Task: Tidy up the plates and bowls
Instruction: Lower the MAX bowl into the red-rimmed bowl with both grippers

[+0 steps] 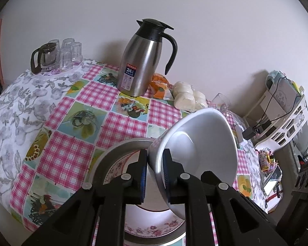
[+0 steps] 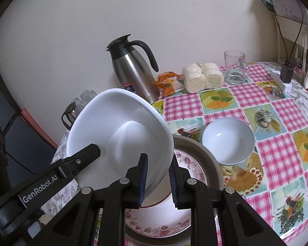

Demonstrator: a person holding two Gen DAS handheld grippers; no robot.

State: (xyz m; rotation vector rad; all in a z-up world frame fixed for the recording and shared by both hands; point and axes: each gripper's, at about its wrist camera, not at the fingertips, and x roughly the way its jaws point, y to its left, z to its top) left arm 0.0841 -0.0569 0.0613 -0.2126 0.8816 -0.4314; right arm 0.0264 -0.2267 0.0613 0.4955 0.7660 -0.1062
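White bowl (image 2: 121,135) hanging tilted over floral plate (image 2: 160,219) on table (image 2: 277,153) — left hand-held gripper (image 1: 155,176) and right hand-held gripper (image 2: 158,181) both pinching its rim. Smaller bowl (image 2: 228,141) waiting beside plate — stacking likely unfinished.

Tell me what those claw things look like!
Both are black plastic tongs. The left claw and the right claw each have two flat fingers with ribbed blue pads inside, and round silver pins at the joints. The side of the left one, seen from the right camera, carries white lettering, GenRobot.AI. No cables or sleeves show.
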